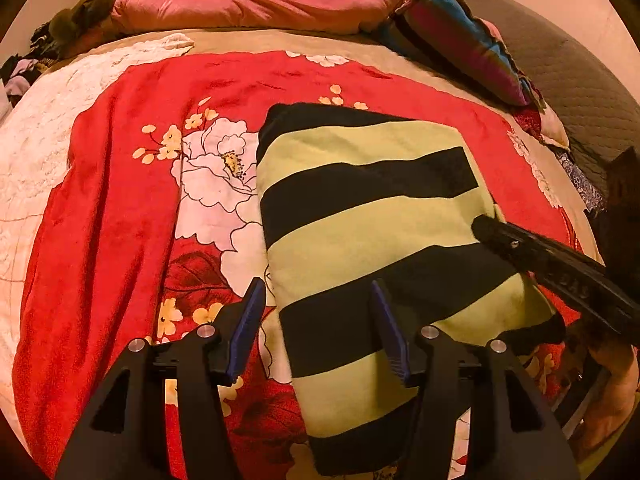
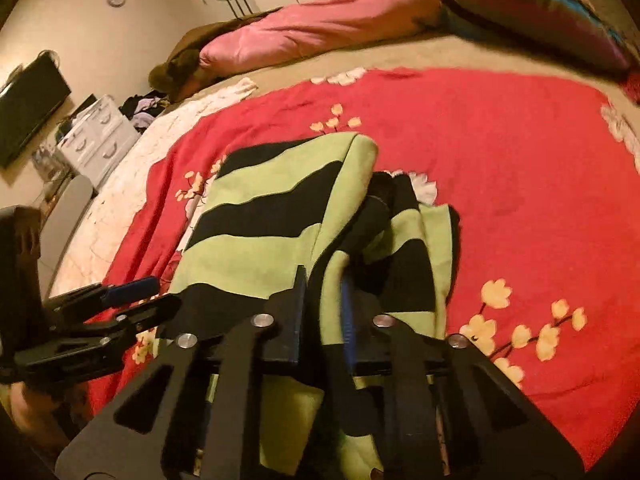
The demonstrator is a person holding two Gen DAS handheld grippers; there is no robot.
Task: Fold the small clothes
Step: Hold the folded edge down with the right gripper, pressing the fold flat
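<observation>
A green-and-black striped garment [image 1: 360, 216] lies partly folded on the red flowered bedspread [image 1: 120, 200]. My left gripper [image 1: 316, 286] hovers open over the garment's near left edge, one blue pad off the cloth and the other above it. It also shows at the left of the right wrist view, the left gripper [image 2: 132, 292]. My right gripper [image 2: 323, 286] is shut on a bunched fold at the striped garment's [image 2: 272, 216] near right side. In the left wrist view the right gripper [image 1: 482, 226] reaches in from the right, its tip at the cloth's right edge.
A pink duvet [image 1: 256, 4] and a striped pillow [image 1: 452, 40] lie along the bed's far side, beside a grey padded panel [image 1: 568, 72]. White plastic drawers [image 2: 96, 136], a dark screen [image 2: 28, 112] and a heap of clothes [image 2: 144, 108] stand beyond the bed's left edge.
</observation>
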